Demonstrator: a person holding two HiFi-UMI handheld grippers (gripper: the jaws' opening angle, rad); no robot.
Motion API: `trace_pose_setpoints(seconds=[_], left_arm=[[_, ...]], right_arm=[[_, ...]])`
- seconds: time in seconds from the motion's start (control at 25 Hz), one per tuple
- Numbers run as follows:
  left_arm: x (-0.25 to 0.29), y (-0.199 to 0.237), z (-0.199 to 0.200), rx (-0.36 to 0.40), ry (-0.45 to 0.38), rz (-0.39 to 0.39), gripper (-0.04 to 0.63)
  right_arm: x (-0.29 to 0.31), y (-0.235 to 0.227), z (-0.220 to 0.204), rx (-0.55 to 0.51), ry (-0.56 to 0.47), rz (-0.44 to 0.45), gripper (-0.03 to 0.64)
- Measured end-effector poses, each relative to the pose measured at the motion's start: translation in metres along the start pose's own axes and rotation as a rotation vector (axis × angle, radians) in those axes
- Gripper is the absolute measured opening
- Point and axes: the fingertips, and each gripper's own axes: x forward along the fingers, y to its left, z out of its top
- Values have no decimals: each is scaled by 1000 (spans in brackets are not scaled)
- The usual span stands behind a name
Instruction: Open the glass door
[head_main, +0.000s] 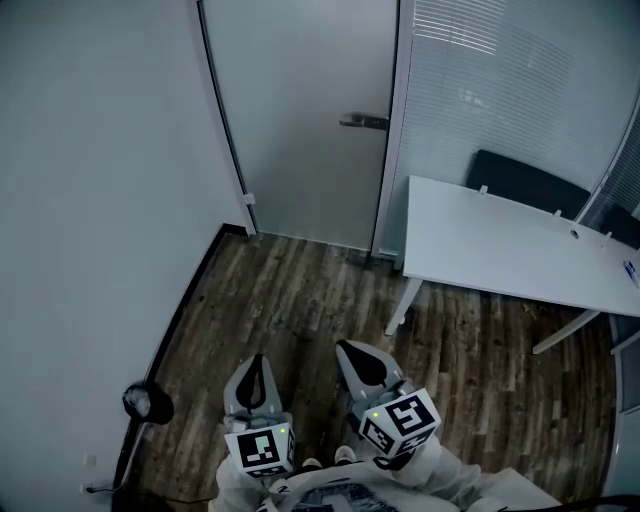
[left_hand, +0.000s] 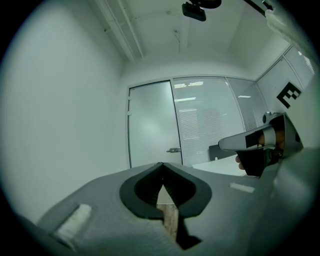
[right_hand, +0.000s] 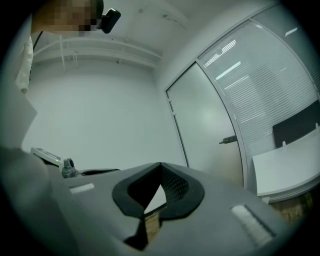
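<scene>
A frosted glass door (head_main: 300, 110) stands closed at the far end of the room, with a dark lever handle (head_main: 364, 122) on its right side. The left gripper view has the door (left_hand: 152, 125) and handle (left_hand: 173, 150) straight ahead; the right gripper view has the door (right_hand: 202, 120) and handle (right_hand: 229, 140) off to the right. My left gripper (head_main: 256, 366) and right gripper (head_main: 350, 352) hang low over the wooden floor, well short of the door. Both are shut with nothing between the jaws, tips touching (left_hand: 161, 165) (right_hand: 160, 165).
A white table (head_main: 500, 240) with a dark chair (head_main: 525, 180) behind it fills the right side. A plain wall (head_main: 90, 200) runs along the left, a blinded glass partition (head_main: 500, 70) right of the door. A small dark object (head_main: 147, 402) sits by the left skirting.
</scene>
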Motion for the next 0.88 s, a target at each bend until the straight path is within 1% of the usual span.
trace_pose_setpoints(seconds=[0.08,0.2,0.28,0.44,0.64,0.8,0.88], left_arm=[[2,-2,3,-1,-11,10,3],[4,-1,6,-4,-5,25,3],[6,6,4,-15,2,40,3],[23,22,2,-11,-4,39,3],[61,42,-14,-51,-10,23,3],[104,70,-28,-7,4,-11,3],[130,91,-27,-15,5,-17,3]], right_arm=[[1,-7,2,5,-7,5,5],[4,-10,0,14,1,18,6],[8,-9,0,14,2,24,5],[29,-11,-5,10,4,22,5],[65,-21,-20,6,46,-2,6],[114,-29,-17,0,48,-27,5],[146,-34,-13,-1,45,-36,5]])
